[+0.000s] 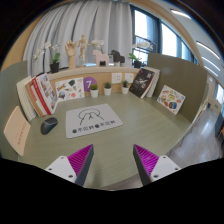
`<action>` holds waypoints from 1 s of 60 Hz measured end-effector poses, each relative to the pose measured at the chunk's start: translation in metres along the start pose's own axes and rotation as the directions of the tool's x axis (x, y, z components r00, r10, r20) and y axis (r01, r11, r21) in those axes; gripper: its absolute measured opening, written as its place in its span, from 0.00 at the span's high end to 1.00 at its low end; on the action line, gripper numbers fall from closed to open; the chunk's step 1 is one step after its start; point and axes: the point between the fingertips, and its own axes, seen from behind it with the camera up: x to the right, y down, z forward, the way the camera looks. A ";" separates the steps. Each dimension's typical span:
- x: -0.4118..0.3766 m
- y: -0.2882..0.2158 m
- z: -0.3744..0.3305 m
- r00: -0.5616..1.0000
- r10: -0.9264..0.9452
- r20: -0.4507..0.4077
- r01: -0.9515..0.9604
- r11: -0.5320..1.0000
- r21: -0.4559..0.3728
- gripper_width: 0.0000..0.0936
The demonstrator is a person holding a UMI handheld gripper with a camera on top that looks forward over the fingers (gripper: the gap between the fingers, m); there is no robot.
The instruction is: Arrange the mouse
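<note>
Claw (114,163) was spread wide, holding nothing, pads (80,160) apart above the surface (150,130). Mouse (49,125) lay ahead and well to the left of the claw, just left of the white mat (92,121), long axis running roughly away from the claw.

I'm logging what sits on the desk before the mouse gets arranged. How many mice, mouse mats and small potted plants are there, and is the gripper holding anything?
Mouse: 1
Mouse mat: 1
Small potted plants: 3
Total: 5
The gripper is open and holds nothing; the mat lies beyond its fingers.
</note>
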 end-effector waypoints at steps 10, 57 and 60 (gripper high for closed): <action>-0.098 0.027 0.019 0.990 -0.027 0.137 0.036 0.997 -0.061 0.15; -0.352 -0.017 0.153 0.900 -0.171 0.400 0.225 0.970 -0.090 0.16; -0.362 -0.021 0.157 0.890 -0.175 0.422 0.234 0.968 -0.092 0.16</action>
